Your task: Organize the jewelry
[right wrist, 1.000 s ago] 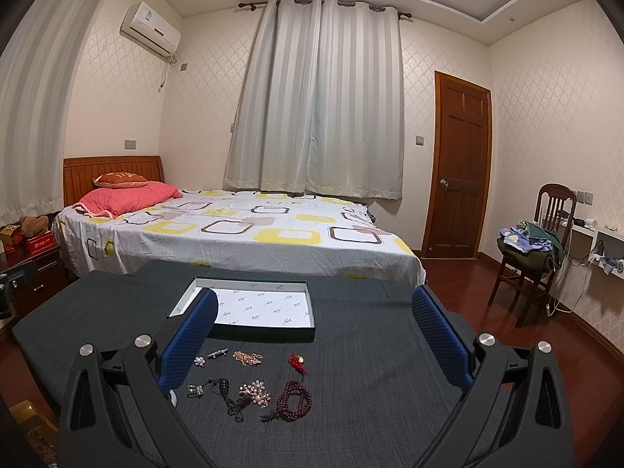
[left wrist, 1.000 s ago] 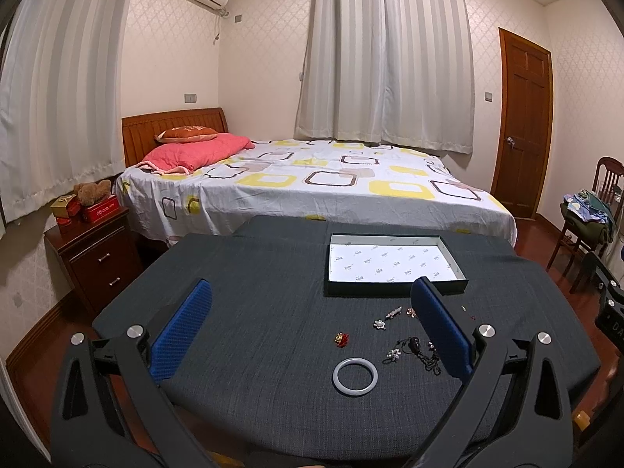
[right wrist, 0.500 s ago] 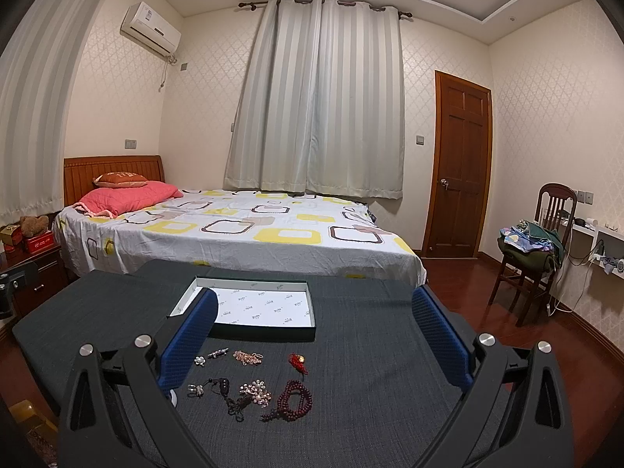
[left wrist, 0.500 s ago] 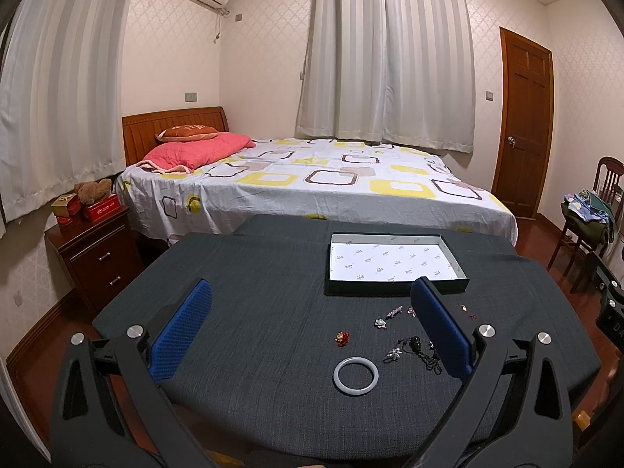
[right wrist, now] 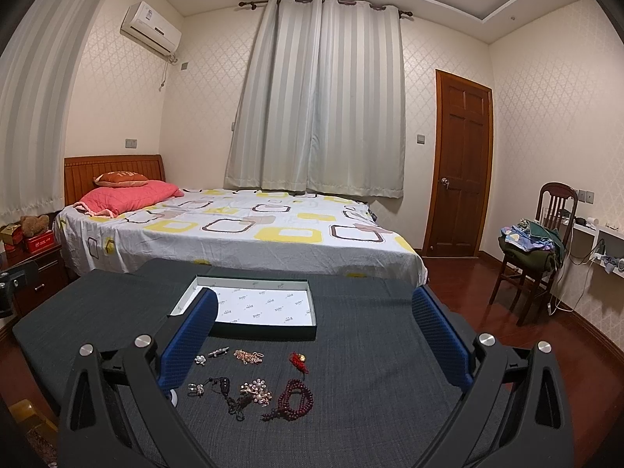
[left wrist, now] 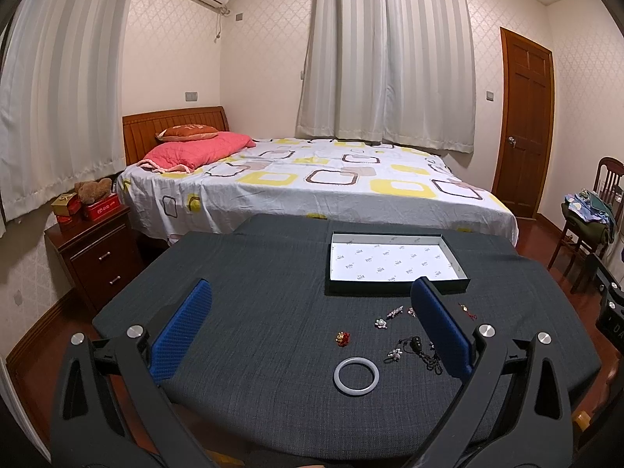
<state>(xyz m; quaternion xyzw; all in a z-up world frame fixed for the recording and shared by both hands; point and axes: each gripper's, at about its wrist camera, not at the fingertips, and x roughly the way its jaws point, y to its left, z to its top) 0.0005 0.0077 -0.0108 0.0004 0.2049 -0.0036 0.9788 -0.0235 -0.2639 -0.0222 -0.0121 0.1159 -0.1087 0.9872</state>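
Nothing has moved in the last second: both the left gripper [left wrist: 310, 335] and the right gripper [right wrist: 312, 337] stay spread and empty, the white bangle [left wrist: 356, 375] and bead bracelet [right wrist: 295, 394] lie just before the empty tray [right wrist: 273, 327], so sorting has not begun.

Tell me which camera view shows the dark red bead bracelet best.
The right wrist view: the dark red bead bracelet lies whole and unobstructed between the open fingers. The left wrist view does not show it; it seems hidden behind that gripper's right finger.
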